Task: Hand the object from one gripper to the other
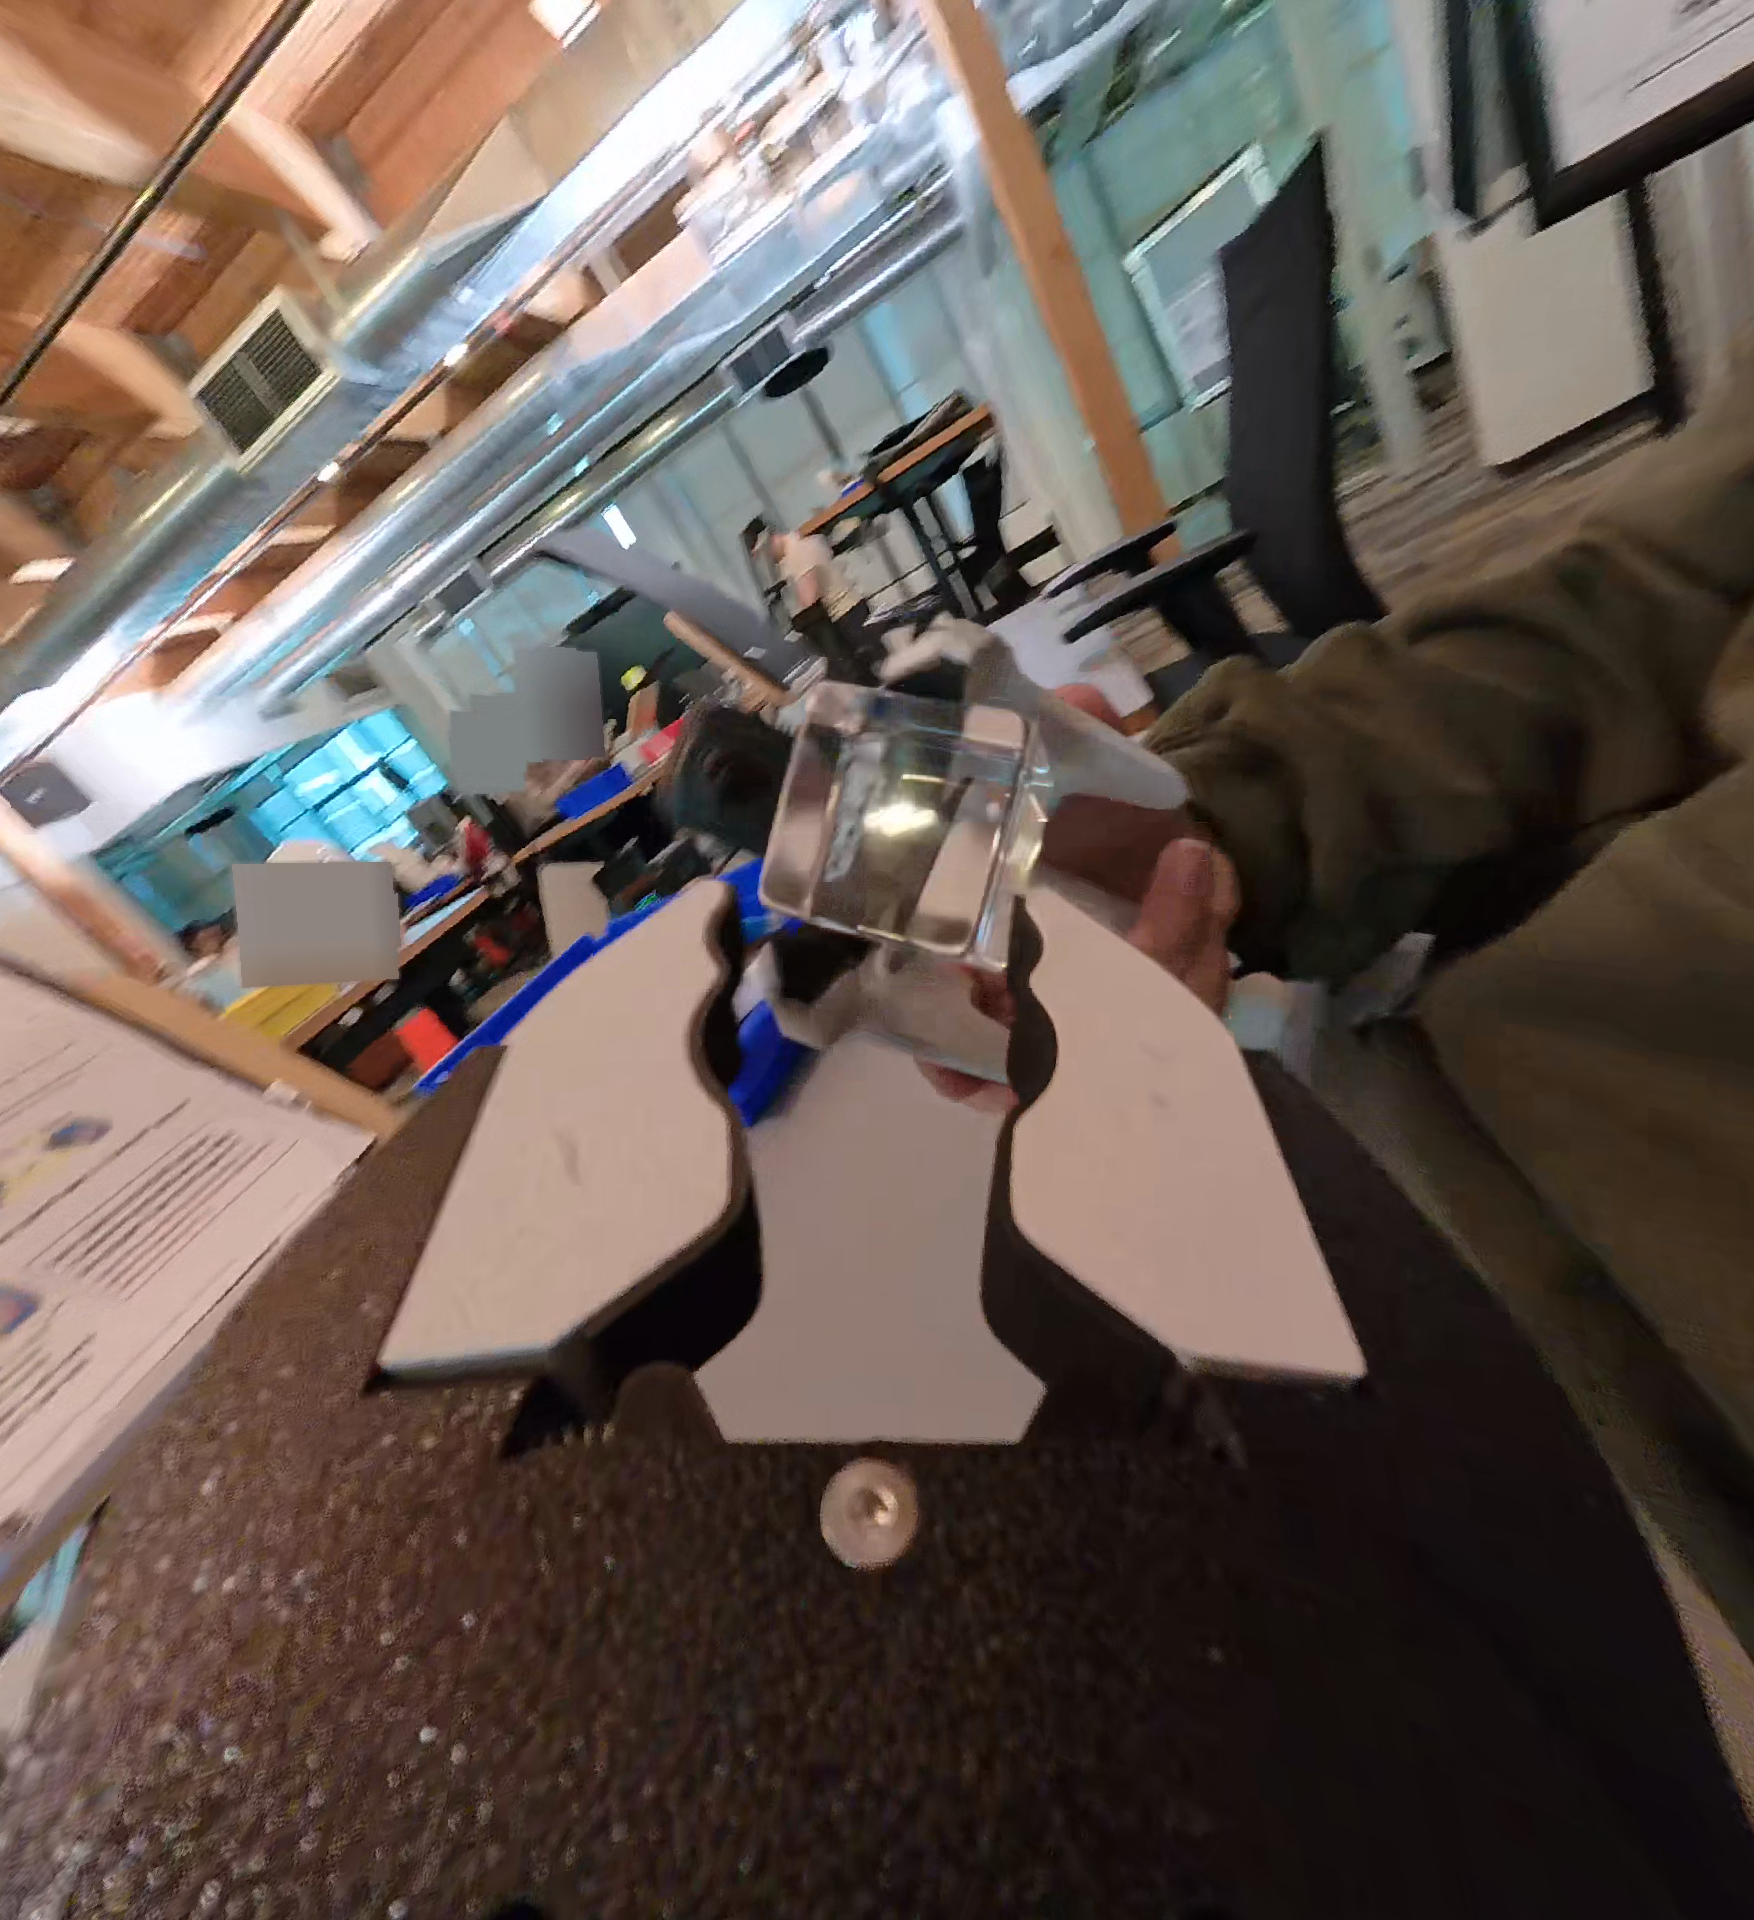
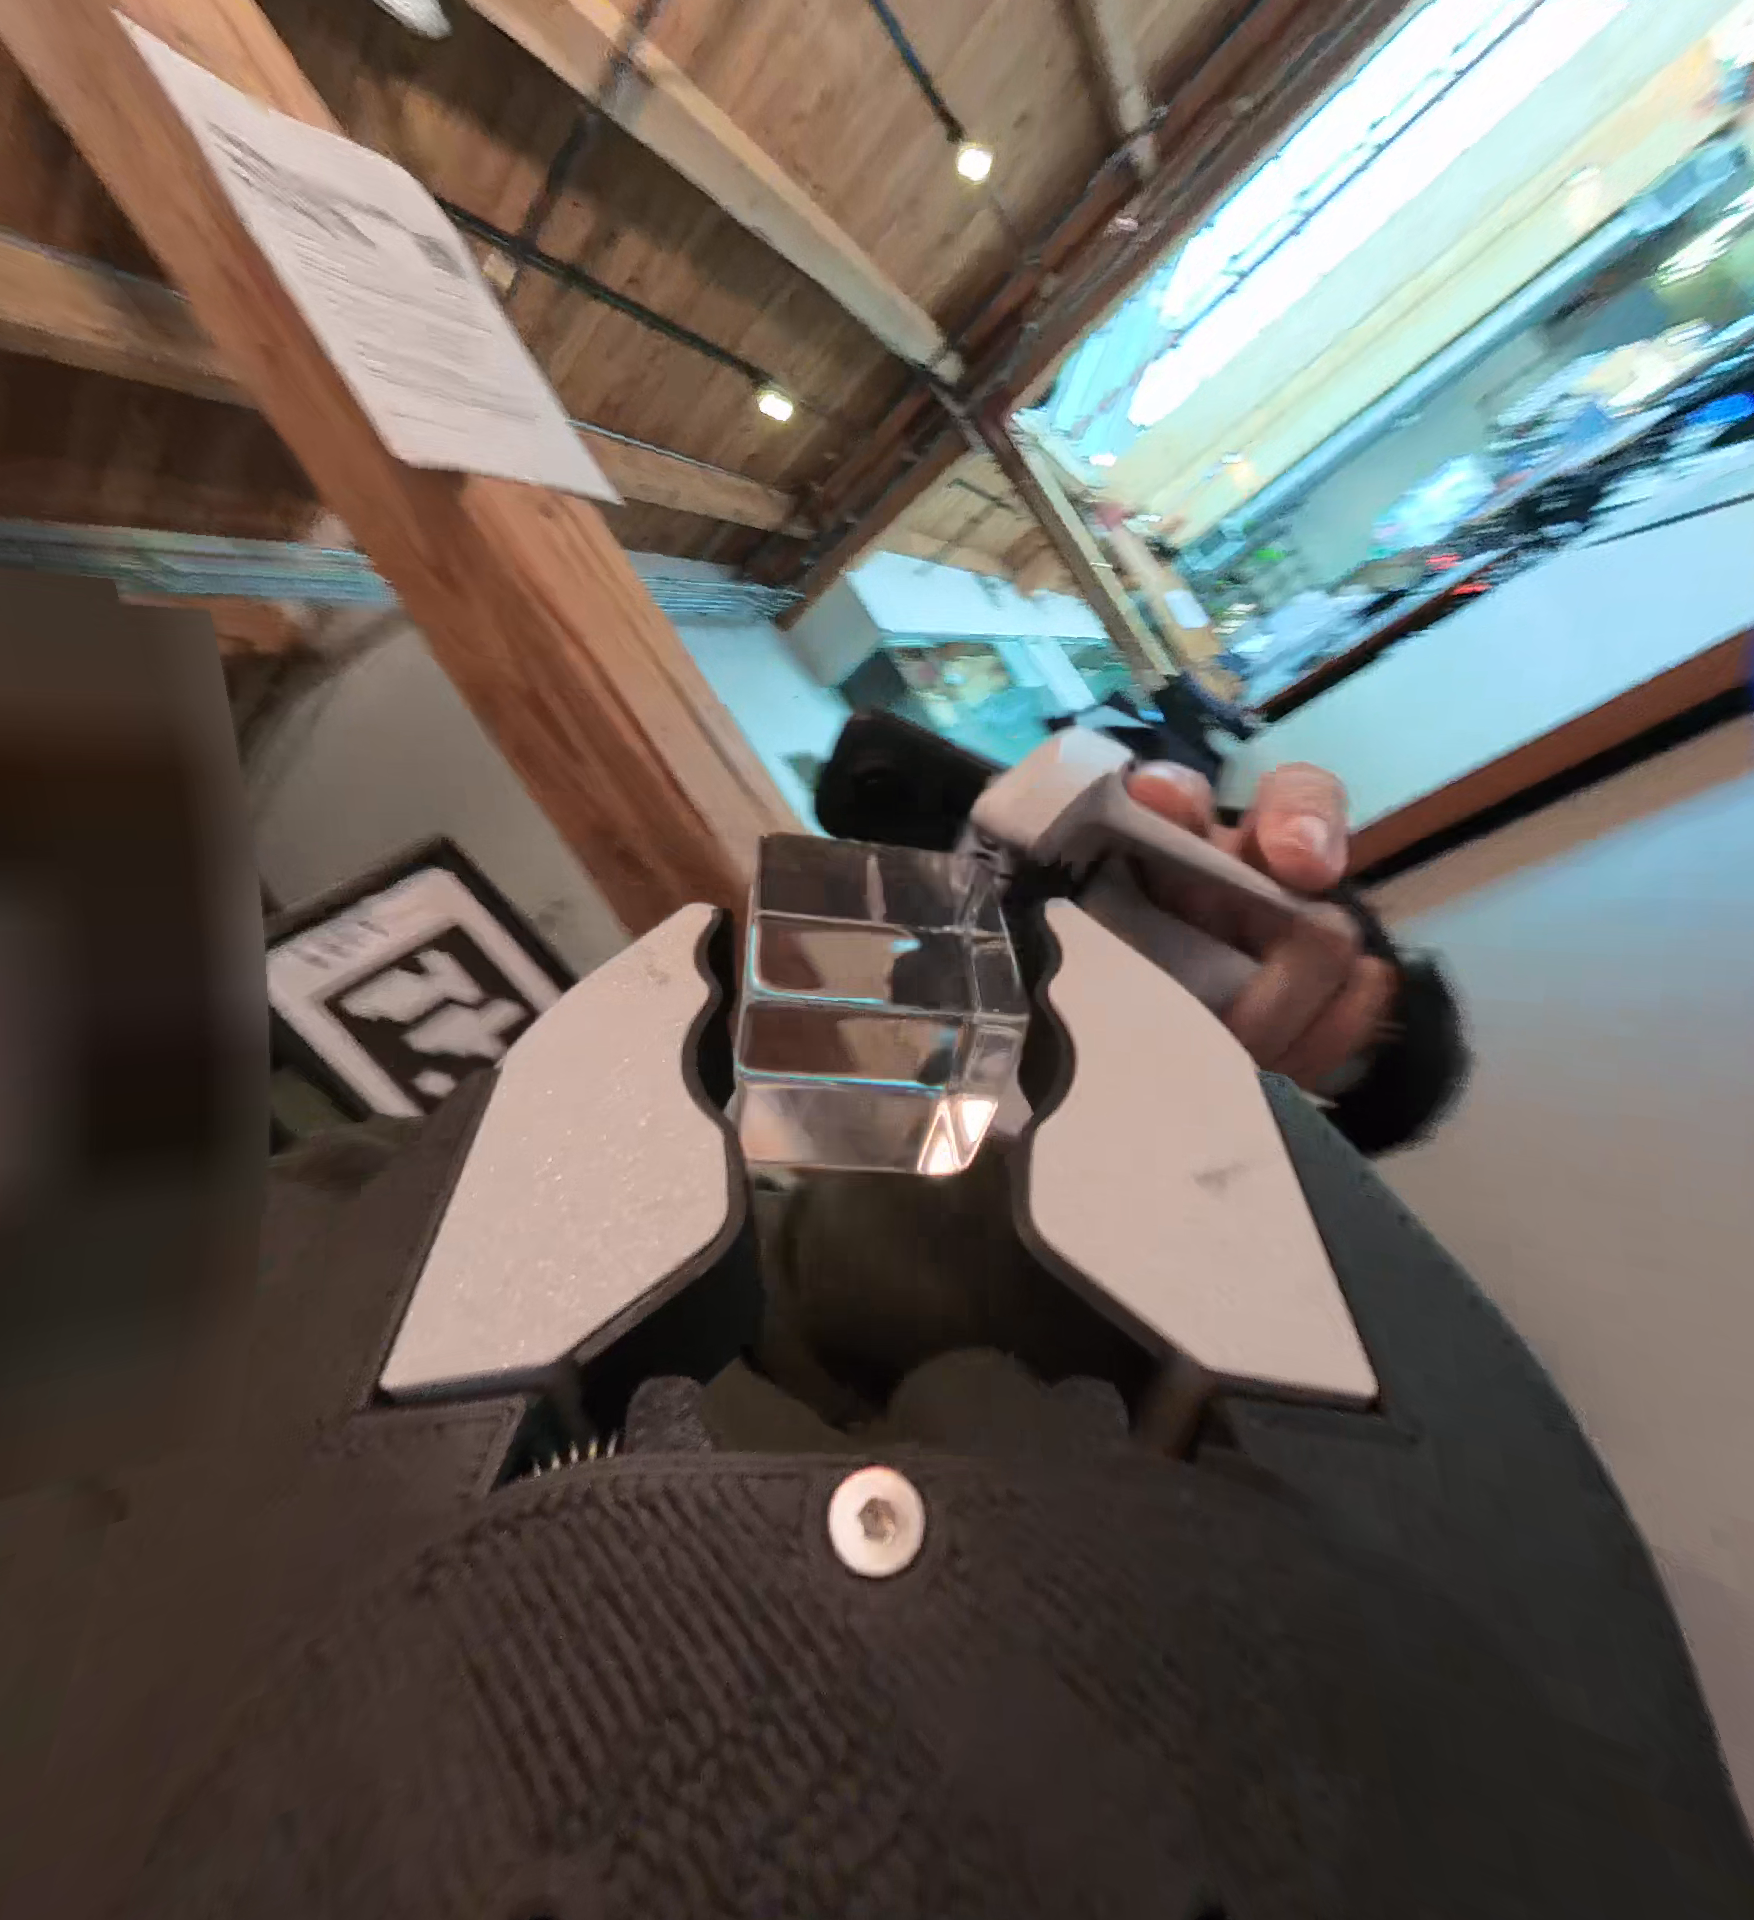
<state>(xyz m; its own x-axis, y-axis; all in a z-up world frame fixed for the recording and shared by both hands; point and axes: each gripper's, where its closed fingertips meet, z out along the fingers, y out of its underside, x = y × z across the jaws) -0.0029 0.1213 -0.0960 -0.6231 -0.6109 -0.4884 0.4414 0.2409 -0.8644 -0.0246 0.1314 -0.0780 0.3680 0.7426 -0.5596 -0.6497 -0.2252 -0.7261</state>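
Note:
A clear cube (image 2: pixel 878 1023) sits between the two fingers of my right gripper (image 2: pixel 883 935), which is shut on it and holds it in the air. In the left wrist view the cube (image 1: pixel 904 821) hangs just at the tips of my left gripper (image 1: pixel 878 935), which is open. The cube's lower edge dips between those tips; I cannot tell whether it touches them. The right gripper's grey fingers (image 1: pixel 966 665) clamp the cube from above and below. A hand (image 1: pixel 1190 914) in an olive sleeve (image 1: pixel 1527 748) holds that tool. The left tool's body (image 2: pixel 1049 800) shows behind the cube, held by a hand (image 2: pixel 1288 831).
A wooden post (image 2: pixel 540 644) with a paper sheet (image 2: pixel 374 281) stands behind the cube. A framed black-and-white sign (image 2: pixel 416 987) is at lower left. A printed poster (image 1: pixel 73 1195) is close on my left. Blue bins (image 1: pixel 764 1049) and desks with people lie beyond.

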